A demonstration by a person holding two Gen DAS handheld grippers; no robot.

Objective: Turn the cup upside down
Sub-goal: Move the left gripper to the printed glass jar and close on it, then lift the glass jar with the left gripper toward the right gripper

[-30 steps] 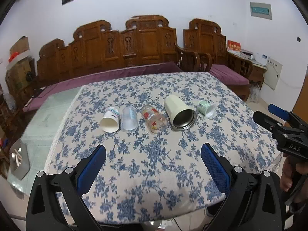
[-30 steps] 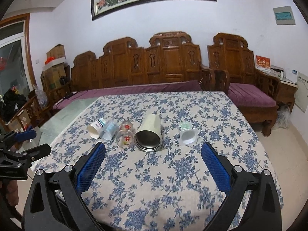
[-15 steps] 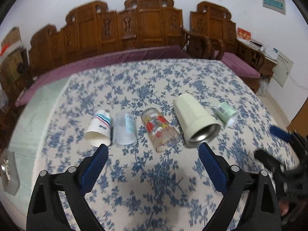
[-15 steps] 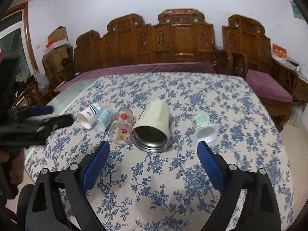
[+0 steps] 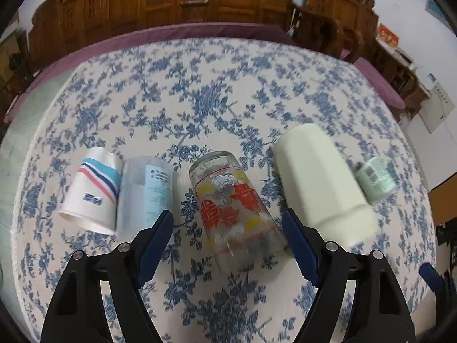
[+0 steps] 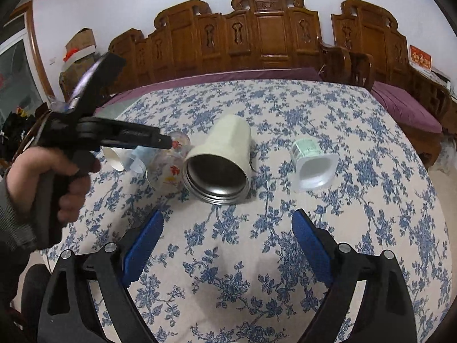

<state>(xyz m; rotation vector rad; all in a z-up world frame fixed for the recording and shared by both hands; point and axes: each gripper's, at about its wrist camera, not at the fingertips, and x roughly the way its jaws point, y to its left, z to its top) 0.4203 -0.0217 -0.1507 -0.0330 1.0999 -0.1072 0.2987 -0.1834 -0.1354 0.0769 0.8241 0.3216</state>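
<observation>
Several cups lie on their sides in a row on the flowered tablecloth (image 5: pixel 217 85). From the left: a white paper cup (image 5: pixel 92 191), a clear plastic cup (image 5: pixel 147 197), a printed glass (image 5: pixel 234 208), a cream metal tumbler (image 5: pixel 320 183) and a small green-labelled plastic cup (image 5: pixel 375 178). My left gripper (image 5: pixel 228 238) is open, its fingers either side of the printed glass's mouth end. My right gripper (image 6: pixel 227 241) is open and empty, in front of the tumbler (image 6: pixel 220 157). The small plastic cup (image 6: pixel 312 163) lies to its right.
Carved wooden benches (image 6: pixel 257 37) with purple cushions stand behind the table. My left gripper and hand (image 6: pixel 85 134) hang over the table's left part in the right wrist view and hide part of the paper and plastic cups. The table's front edge is near.
Both grippers have moved forward and down toward the cups. The left one has come over the table and now straddles the printed glass. The cups have not moved.
</observation>
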